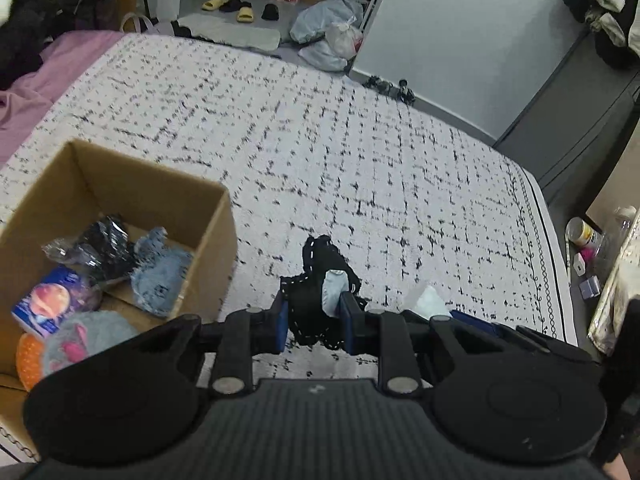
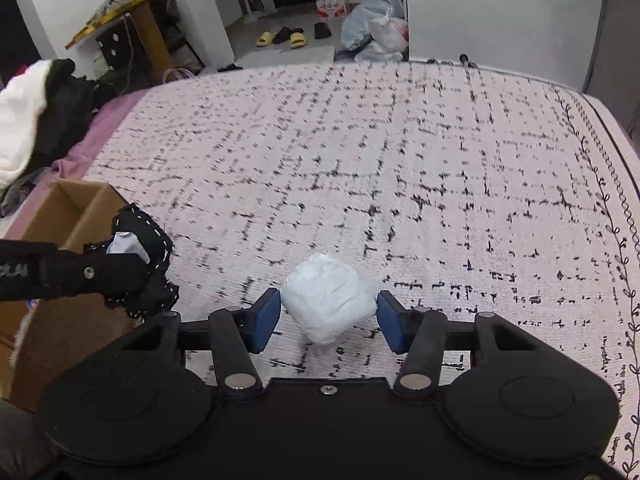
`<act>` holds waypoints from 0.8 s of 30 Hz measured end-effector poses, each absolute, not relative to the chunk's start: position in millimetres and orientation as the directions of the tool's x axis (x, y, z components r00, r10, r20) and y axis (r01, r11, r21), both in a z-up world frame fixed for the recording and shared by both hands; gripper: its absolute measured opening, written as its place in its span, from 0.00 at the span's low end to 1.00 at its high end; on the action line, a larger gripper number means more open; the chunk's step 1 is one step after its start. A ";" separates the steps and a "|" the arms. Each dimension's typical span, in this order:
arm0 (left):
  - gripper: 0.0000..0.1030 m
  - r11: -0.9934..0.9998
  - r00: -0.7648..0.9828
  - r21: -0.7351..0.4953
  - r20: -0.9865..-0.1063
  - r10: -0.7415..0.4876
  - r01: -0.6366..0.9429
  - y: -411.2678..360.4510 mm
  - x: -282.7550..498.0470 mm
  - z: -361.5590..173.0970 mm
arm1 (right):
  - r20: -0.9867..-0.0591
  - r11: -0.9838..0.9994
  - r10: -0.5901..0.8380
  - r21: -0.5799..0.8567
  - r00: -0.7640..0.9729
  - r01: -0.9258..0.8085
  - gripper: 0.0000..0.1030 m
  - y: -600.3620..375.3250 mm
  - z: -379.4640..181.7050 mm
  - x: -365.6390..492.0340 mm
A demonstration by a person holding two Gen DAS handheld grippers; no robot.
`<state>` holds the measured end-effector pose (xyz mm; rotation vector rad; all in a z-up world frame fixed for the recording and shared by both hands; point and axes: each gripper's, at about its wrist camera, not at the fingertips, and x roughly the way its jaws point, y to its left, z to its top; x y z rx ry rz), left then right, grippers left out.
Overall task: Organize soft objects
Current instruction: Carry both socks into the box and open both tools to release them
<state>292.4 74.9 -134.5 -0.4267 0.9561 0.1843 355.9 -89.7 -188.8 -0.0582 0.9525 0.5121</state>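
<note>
My left gripper (image 1: 314, 320) is shut on a black lace-edged cloth (image 1: 316, 264) with a pale tag, held above the patterned bed cover (image 1: 360, 140). It hangs just right of an open cardboard box (image 1: 120, 184). The box holds a fuzzy blue item (image 1: 160, 276), a dark packet, a grey plush and a purple pack. In the right wrist view the left gripper (image 2: 136, 258) and its black cloth (image 2: 158, 240) sit beside the box (image 2: 72, 208). My right gripper (image 2: 328, 320) stands open around a white soft bundle (image 2: 328, 300) lying on the cover, pads right at its two sides.
A pink sheet (image 1: 48, 72) and a heap of black and white clothes (image 2: 36, 120) lie at the bed's left. The bed's right edge (image 1: 540, 240) drops to bottles and small items. Slippers (image 2: 280, 36) and plastic bags (image 2: 376, 28) lie on the floor beyond.
</note>
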 end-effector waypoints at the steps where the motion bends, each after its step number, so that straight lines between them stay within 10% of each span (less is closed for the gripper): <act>1: 0.24 0.901 0.574 -0.271 -0.819 -0.030 -0.339 76.6 291.1 -131.6 | -0.786 0.878 0.398 0.177 0.473 -0.445 0.50 -89.4 -185.1 354.8; 24: 0.24 0.860 0.646 -0.290 -0.761 0.059 -0.420 160.1 232.4 -84.2 | -0.698 0.823 0.497 0.189 0.516 -0.536 0.50 -35.1 -107.3 302.0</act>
